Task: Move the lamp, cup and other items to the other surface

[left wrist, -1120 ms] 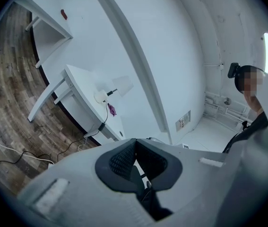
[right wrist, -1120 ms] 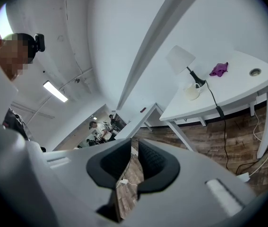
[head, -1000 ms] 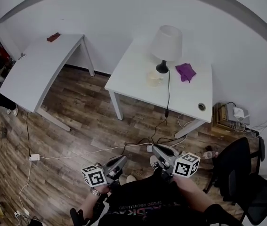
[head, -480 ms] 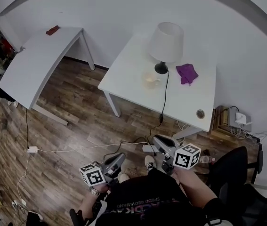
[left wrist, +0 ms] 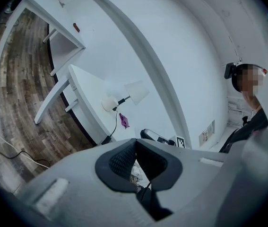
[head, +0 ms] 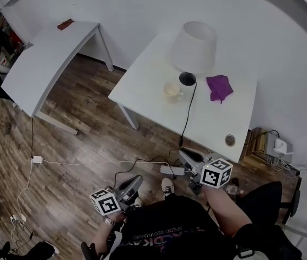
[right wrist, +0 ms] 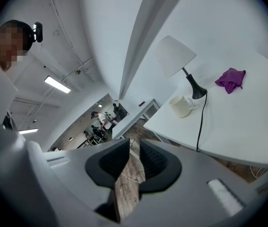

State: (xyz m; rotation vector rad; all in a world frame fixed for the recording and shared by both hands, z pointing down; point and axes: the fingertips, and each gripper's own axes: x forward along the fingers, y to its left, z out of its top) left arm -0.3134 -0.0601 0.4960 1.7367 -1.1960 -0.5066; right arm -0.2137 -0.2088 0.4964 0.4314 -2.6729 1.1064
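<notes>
A white-shaded lamp (head: 194, 46) with a black base, a cream cup (head: 171, 90) and a purple cloth (head: 219, 86) stand on the near white table (head: 142, 85). The right gripper view has the same lamp (right wrist: 174, 55), cup (right wrist: 180, 106) and cloth (right wrist: 230, 78) ahead. My left gripper (head: 137, 179) hangs over the floor, short of the table, shut and empty (left wrist: 134, 143). My right gripper (head: 182, 152) is near the table's front edge. Its jaws (right wrist: 134, 145) have just been opening and stand slightly apart with nothing between them.
A second white table (head: 39, 58) stands at the left with a small red thing (head: 65, 24) on its far end. The lamp's cord (head: 187, 112) runs off the table to a power strip (head: 169, 170) on the wood floor. A black chair (head: 267, 199) is at my right.
I have stepped closer to the near table, which now looks larger. Both grippers have moved forward toward it, the right one more than the left.
</notes>
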